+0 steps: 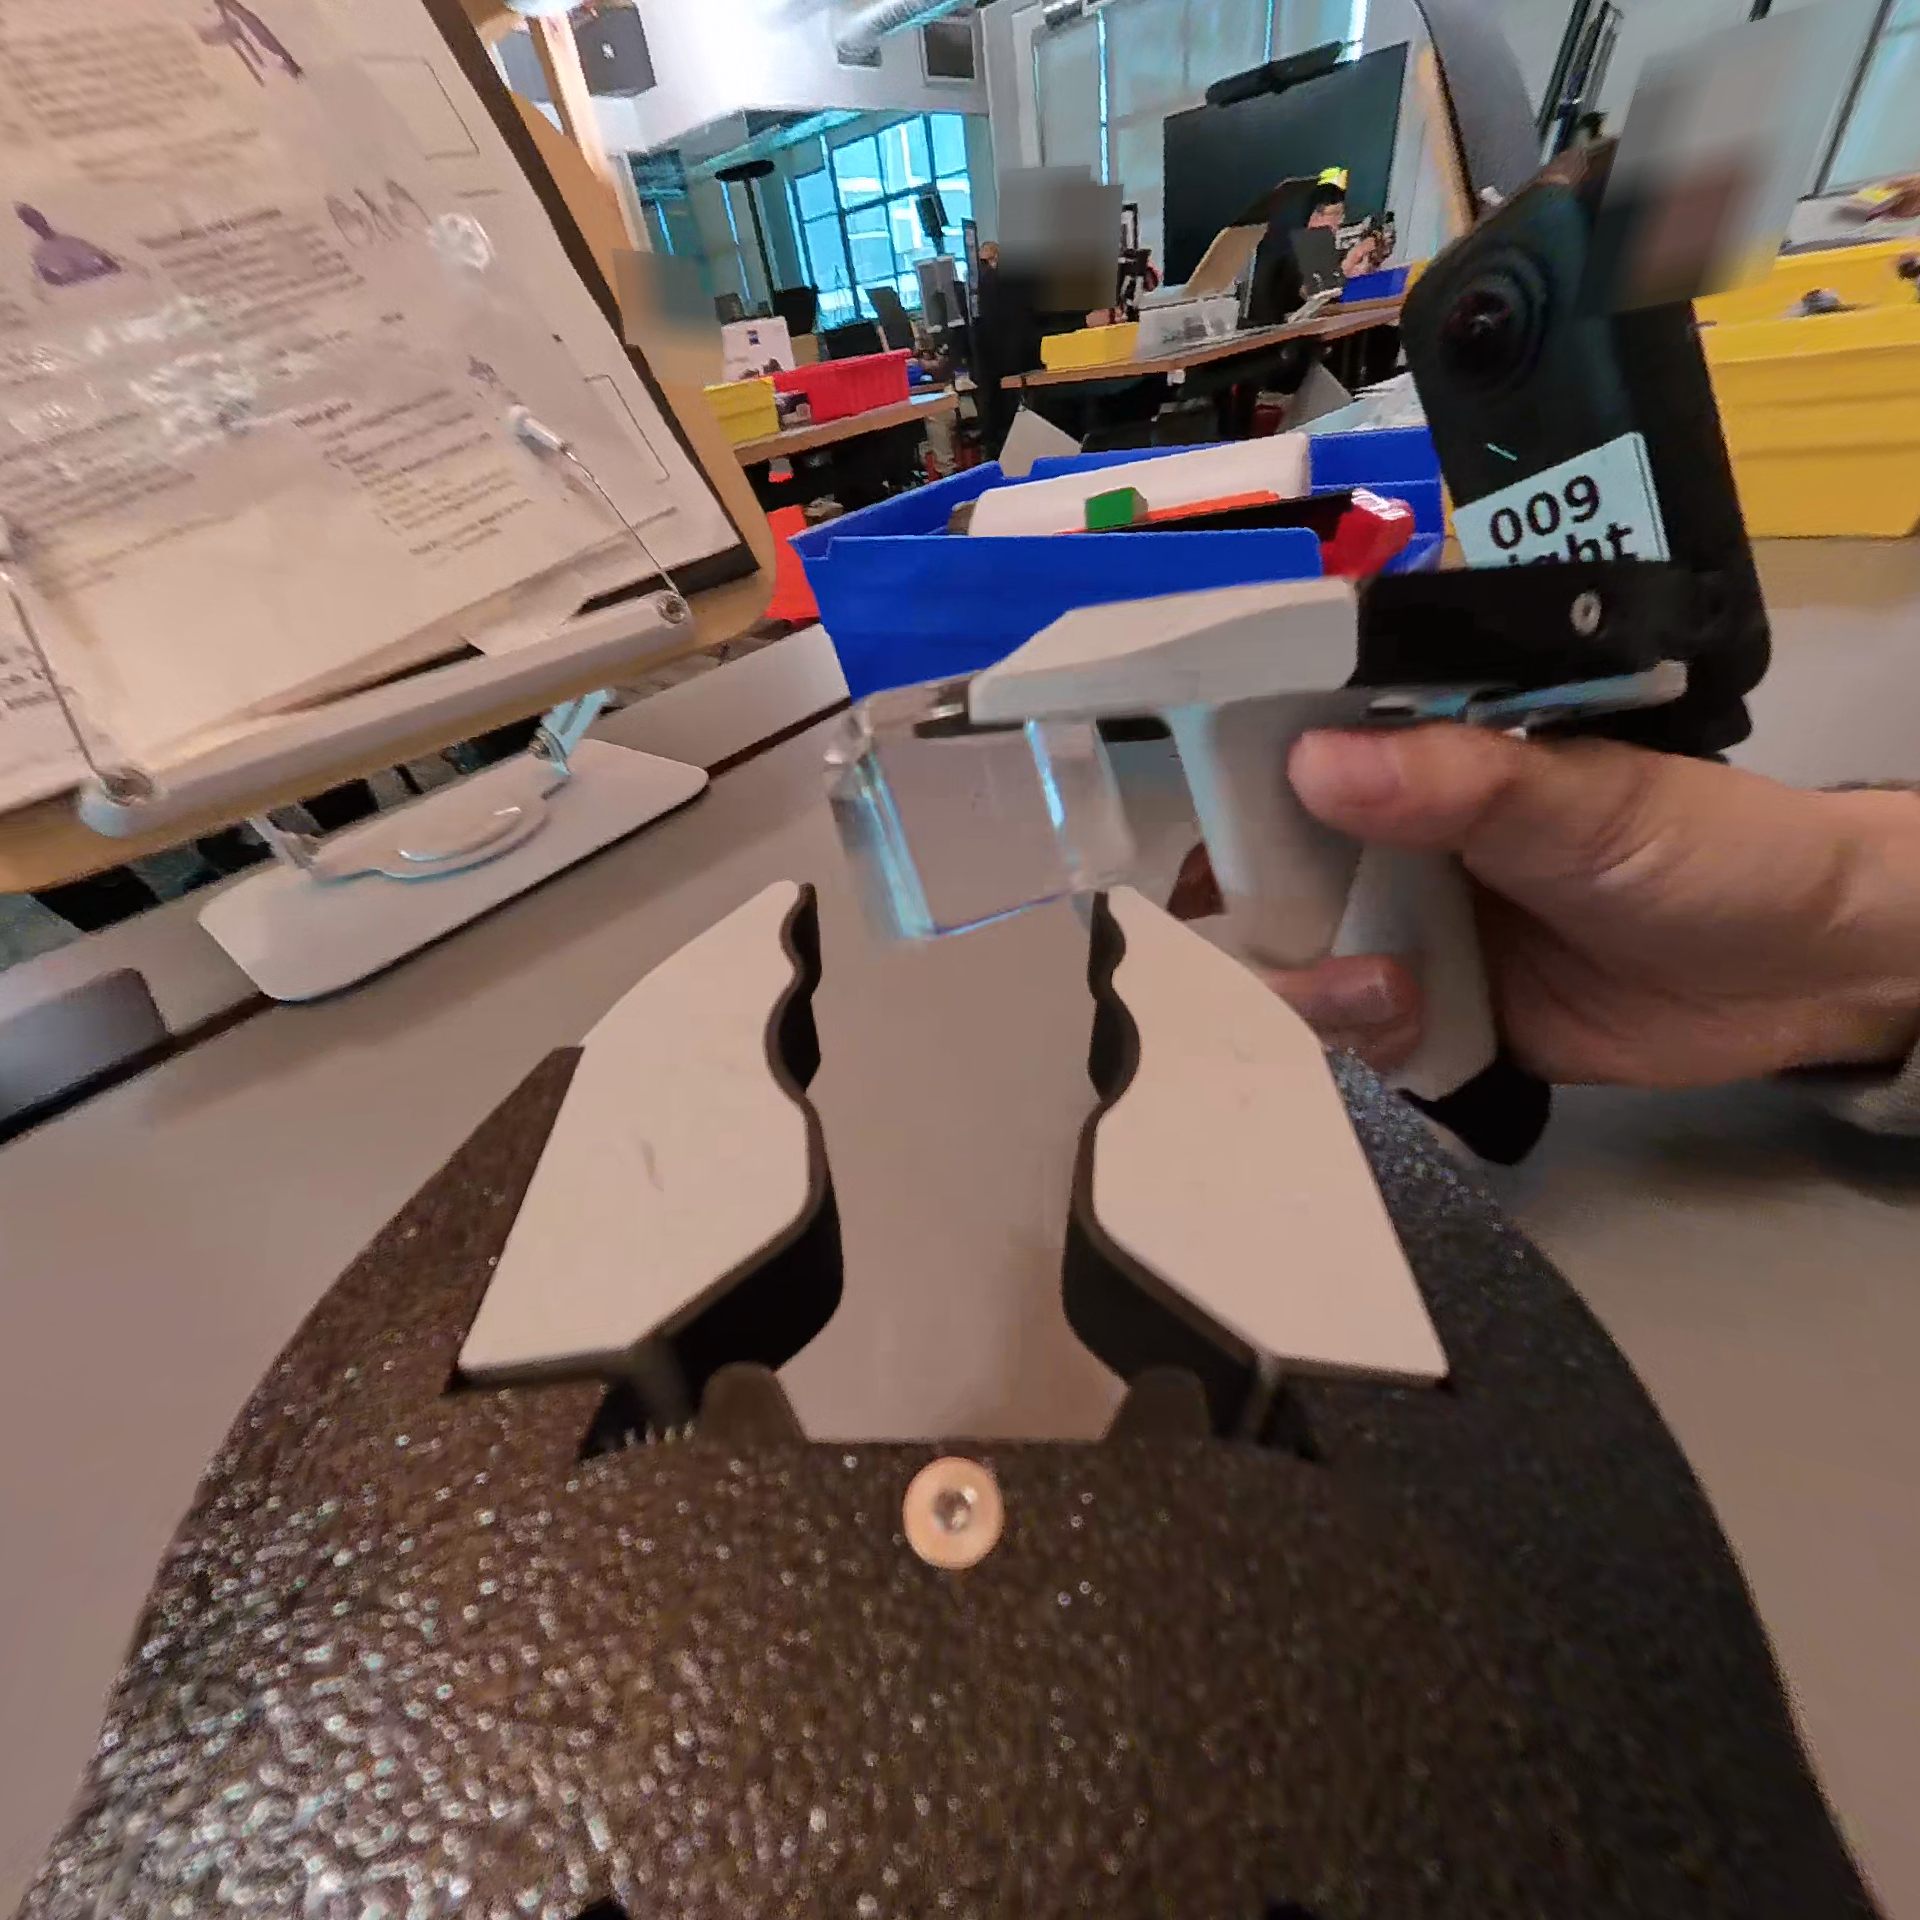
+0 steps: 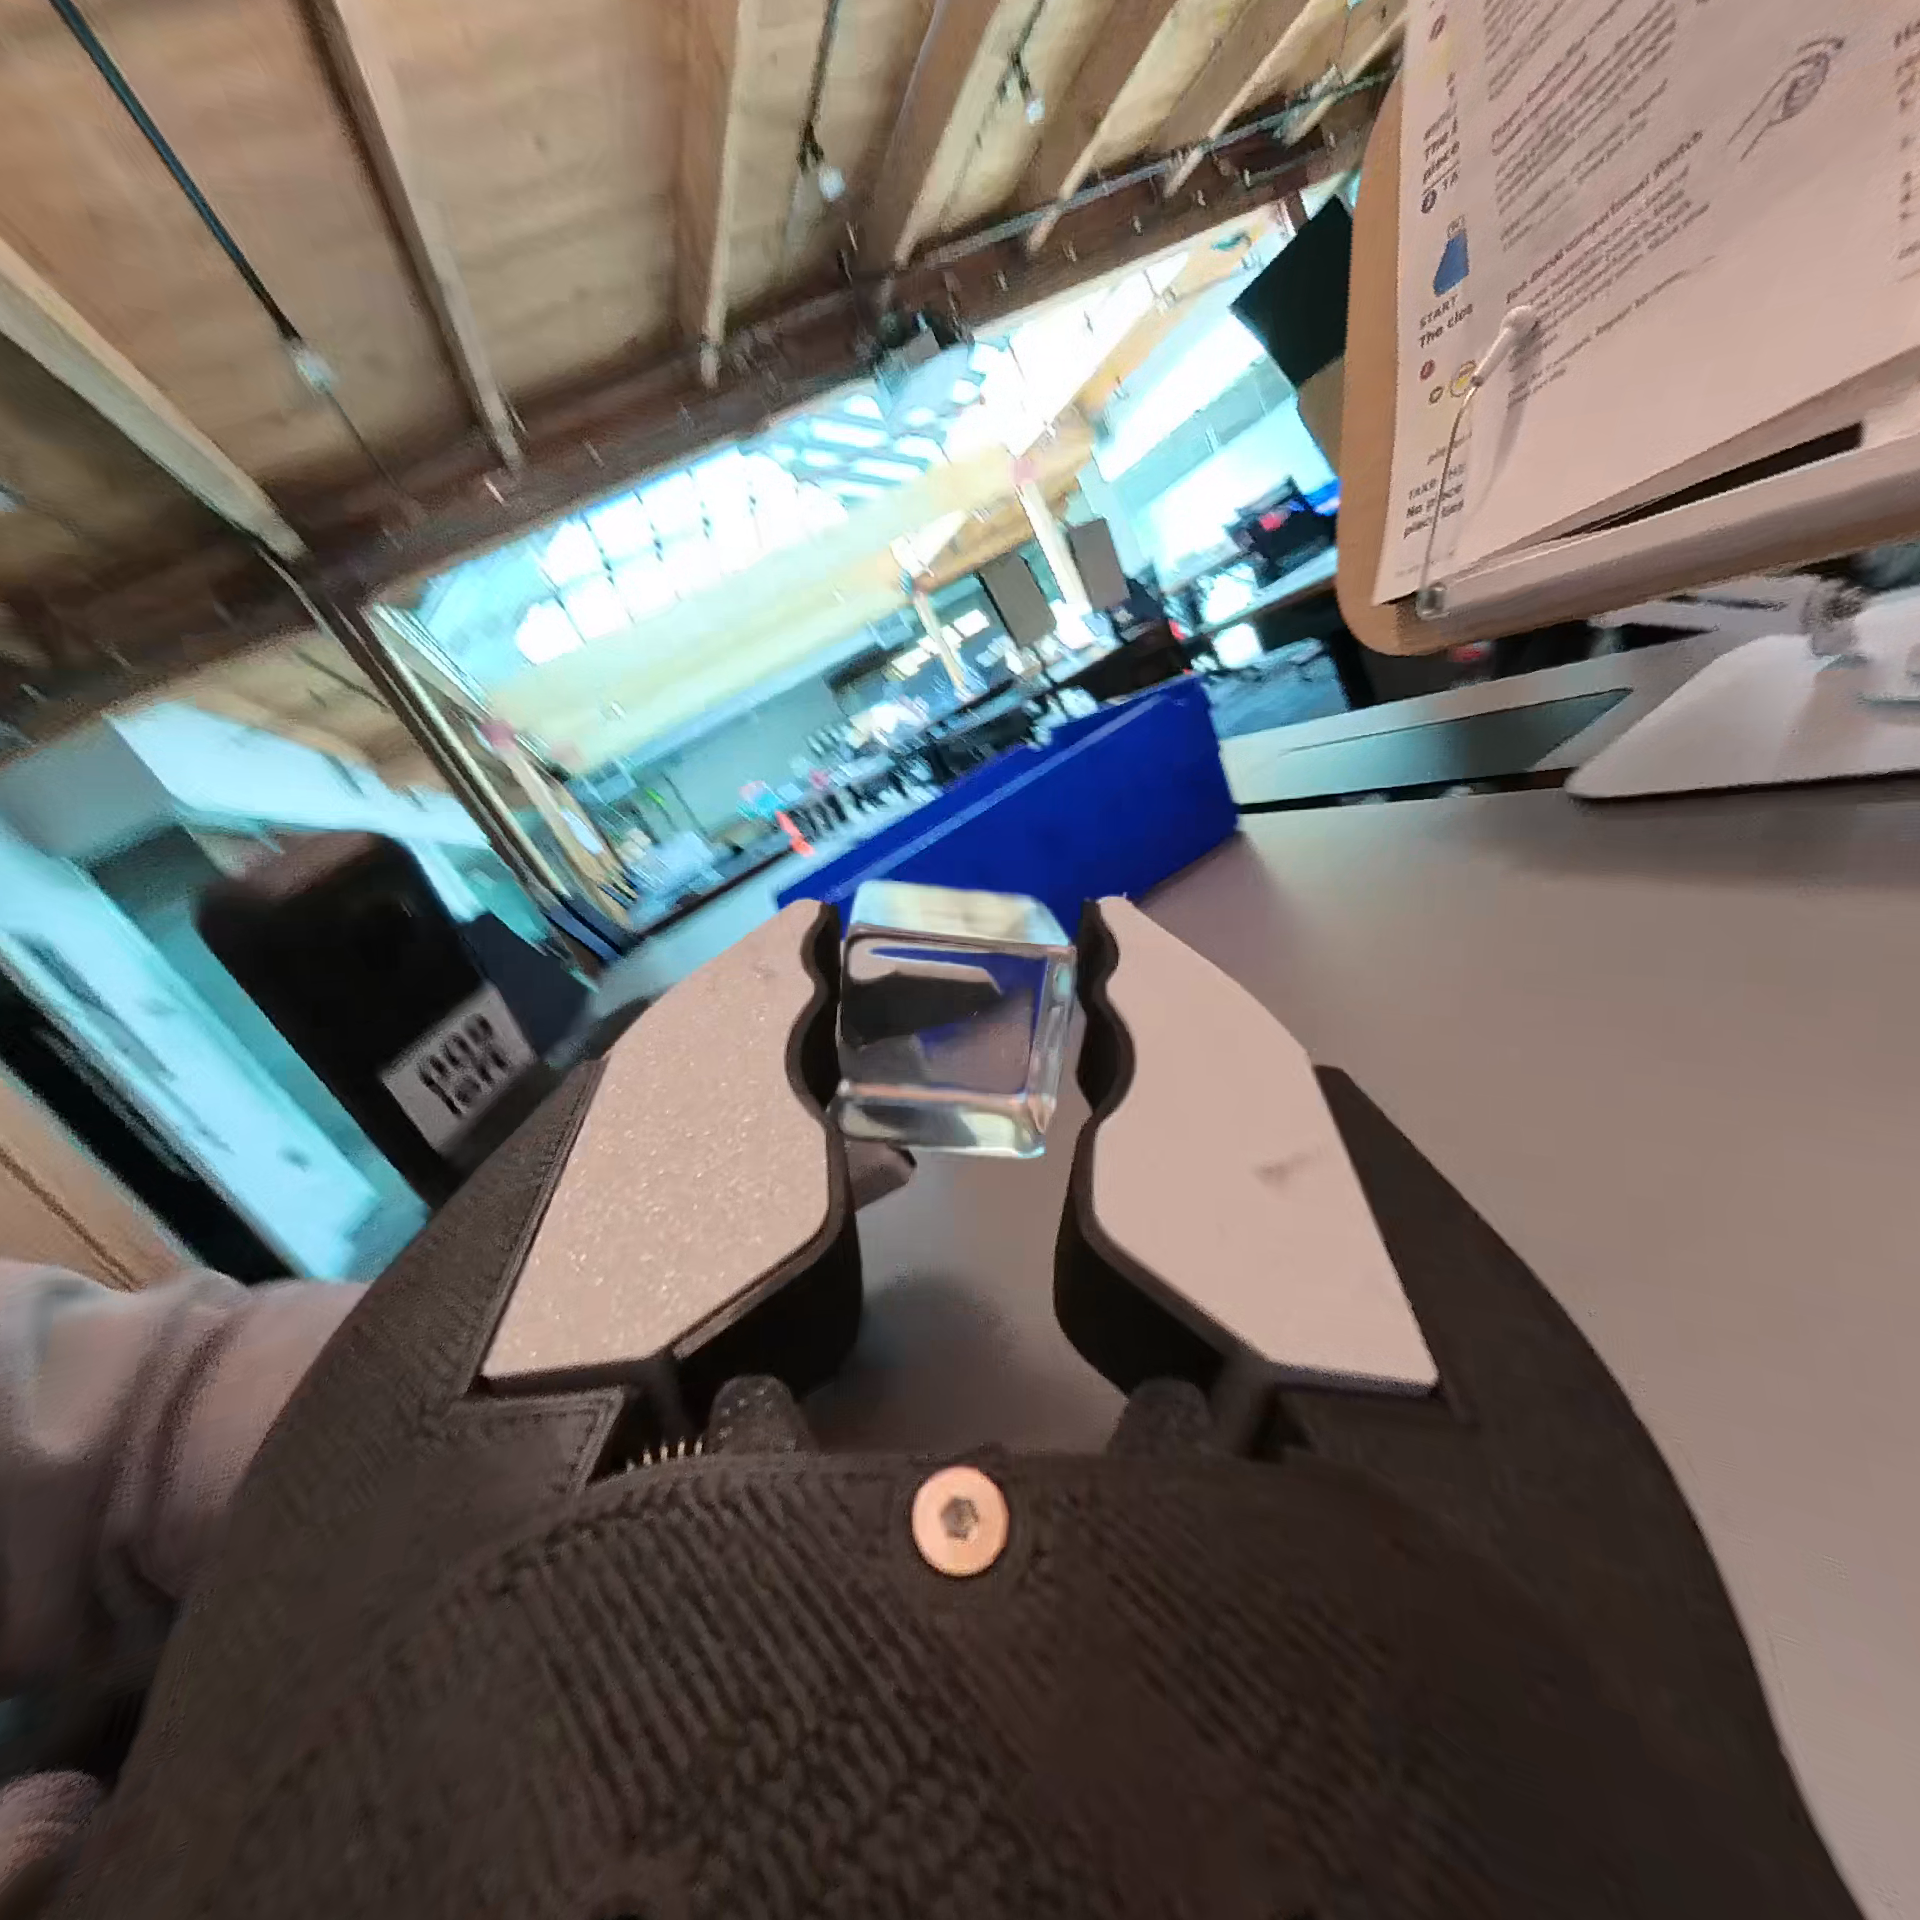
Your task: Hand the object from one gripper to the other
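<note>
A clear cube (image 2: 951, 1023) sits between the fingertips of my right gripper (image 2: 956, 925), which is shut on it above the grey table (image 2: 1558, 1039). In the left wrist view, the right gripper (image 1: 997, 707) comes in from the right, held by a hand (image 1: 1610, 914), with the clear cube (image 1: 966, 821) hanging below its grey finger (image 1: 1174, 649). My left gripper (image 1: 951, 914) is open and empty. The cube's lower edge reaches down between the left fingertips; I cannot tell whether it touches them.
A blue bin (image 1: 1039, 613) with coloured parts stands just behind the cube; it also shows in the right wrist view (image 2: 1039, 821). A document stand with printed sheets (image 1: 312, 416) stands at the left on a white base (image 1: 468, 852). Yellow bins (image 1: 1829, 416) stand at the far right. The grippers are tip to tip, or close to it.
</note>
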The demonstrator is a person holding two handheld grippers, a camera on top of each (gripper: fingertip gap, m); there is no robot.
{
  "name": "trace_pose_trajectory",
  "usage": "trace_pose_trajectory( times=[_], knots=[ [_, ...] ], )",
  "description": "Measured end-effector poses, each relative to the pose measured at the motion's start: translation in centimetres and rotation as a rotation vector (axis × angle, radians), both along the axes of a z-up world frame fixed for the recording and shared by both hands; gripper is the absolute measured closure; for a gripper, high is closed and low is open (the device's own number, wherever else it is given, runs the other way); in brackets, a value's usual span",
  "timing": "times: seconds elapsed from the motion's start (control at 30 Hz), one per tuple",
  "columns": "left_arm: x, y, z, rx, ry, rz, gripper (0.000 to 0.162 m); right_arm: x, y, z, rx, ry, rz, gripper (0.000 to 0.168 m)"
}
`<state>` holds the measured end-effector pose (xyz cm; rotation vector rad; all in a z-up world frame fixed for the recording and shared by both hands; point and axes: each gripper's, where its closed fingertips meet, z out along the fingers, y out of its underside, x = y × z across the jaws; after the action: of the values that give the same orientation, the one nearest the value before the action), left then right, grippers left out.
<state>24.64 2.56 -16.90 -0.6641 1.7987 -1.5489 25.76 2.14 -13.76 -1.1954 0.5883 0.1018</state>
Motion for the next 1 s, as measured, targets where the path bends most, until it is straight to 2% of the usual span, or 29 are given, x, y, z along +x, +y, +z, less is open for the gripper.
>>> trace_pose_trajectory(
  times=[0.13,0.23,0.33,0.47,0.53,0.6,0.63,0.7,0.8,0.9,1.0],
  knots=[
    [-0.4,0.0,0.9,0.125,-0.208,-0.005,0.098,0.8,-0.9,0.2,0.197,0.224,0.089,0.126],
    [-0.7,-0.4,0.9,0.22,-0.318,-0.015,0.089,0.1,-0.3,0.1,0.197,0.251,0.182,0.125],
    [-0.4,-0.1,0.3,0.299,-0.351,-0.027,0.084,-1.7,0.9,0.0,0.097,0.214,0.303,0.126],
    [-1.6,-0.1,0.5,0.321,-0.425,-0.147,0.114,-3.3,1.7,-0.2,0.028,0.182,0.4,0.125],
    [-1.9,-0.2,0.3,0.34,-0.423,-0.183,0.116,-3.5,1.8,-0.4,0.009,0.176,0.417,0.125],
    [-1.7,-0.2,-0.1,0.338,-0.341,-0.194,0.116,-3.3,1.7,-0.6,0.001,0.164,0.403,0.124],
    [-1.6,-0.2,-0.1,0.28,-0.274,-0.202,0.117,-3.1,1.6,-0.5,0.005,0.145,0.391,0.117],
    [-1.4,-0.1,0.4,0.095,-0.094,-0.237,0.117,-2.9,1.4,-0.4,-0.031,0.037,0.337,0.104],
    [-1.3,0.7,0.8,-0.167,0.212,-0.345,0.117,-4.1,1.3,-0.9,-0.242,-0.317,0.296,0.084],
    [-2.1,1.3,1.1,-0.363,0.483,-0.505,0.117,-4.2,1.1,-1.5,-0.495,-0.768,0.11,0.081],
    [-3.6,1.5,1.3,-0.425,0.64,-0.661,0.117,-4.5,0.9,-1.5,-0.648,-1.15,-0.054,0.083]
  ],
)
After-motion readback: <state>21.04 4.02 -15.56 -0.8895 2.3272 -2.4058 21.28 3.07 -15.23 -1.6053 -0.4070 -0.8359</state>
